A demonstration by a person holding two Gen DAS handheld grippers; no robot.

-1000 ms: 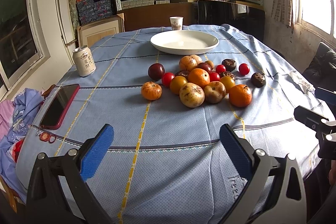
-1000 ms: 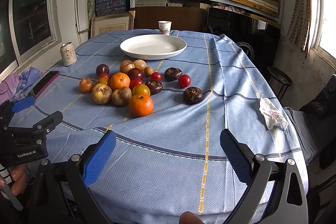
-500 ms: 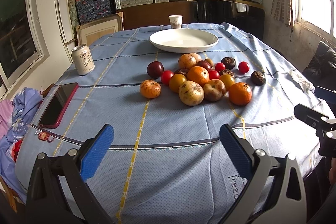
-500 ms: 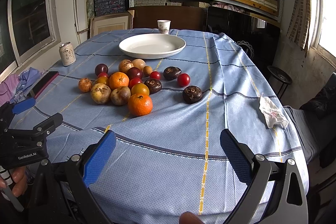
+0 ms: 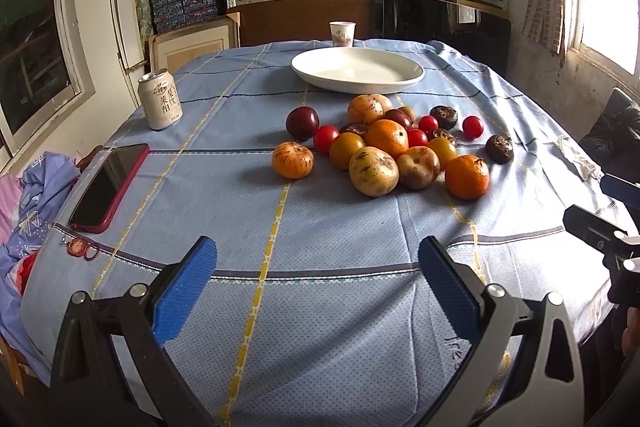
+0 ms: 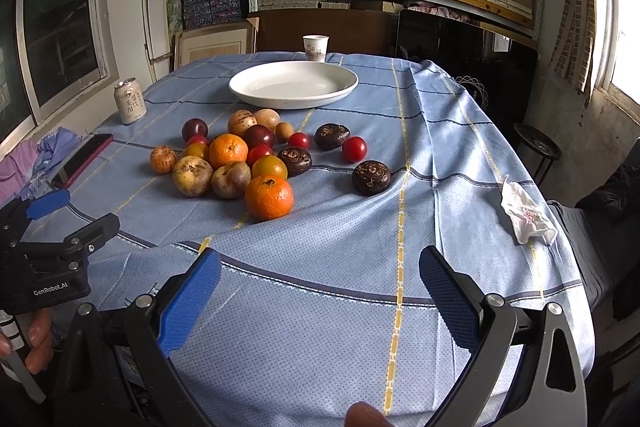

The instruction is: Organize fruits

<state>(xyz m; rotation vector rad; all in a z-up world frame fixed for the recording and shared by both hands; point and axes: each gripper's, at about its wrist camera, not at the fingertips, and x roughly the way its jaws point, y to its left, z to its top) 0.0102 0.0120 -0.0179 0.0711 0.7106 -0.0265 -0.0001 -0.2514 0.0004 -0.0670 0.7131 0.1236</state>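
On blue tablecloth (image 6: 440, 155): two oranges (image 6: 268, 197), one plate (image 6: 293, 84) (bare).

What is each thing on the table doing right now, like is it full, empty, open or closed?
Plate: upright, empty.
Fruit pile: loose on the cloth, none on the plate.
Can: standing upright; cannot tell if opened.
Paper cup: upright behind the plate; contents hidden.
Phone: lying flat, screen dark.
Tissue: crumpled on the cloth.
Left gripper: jaws open, empty.
Right gripper: jaws open, empty.
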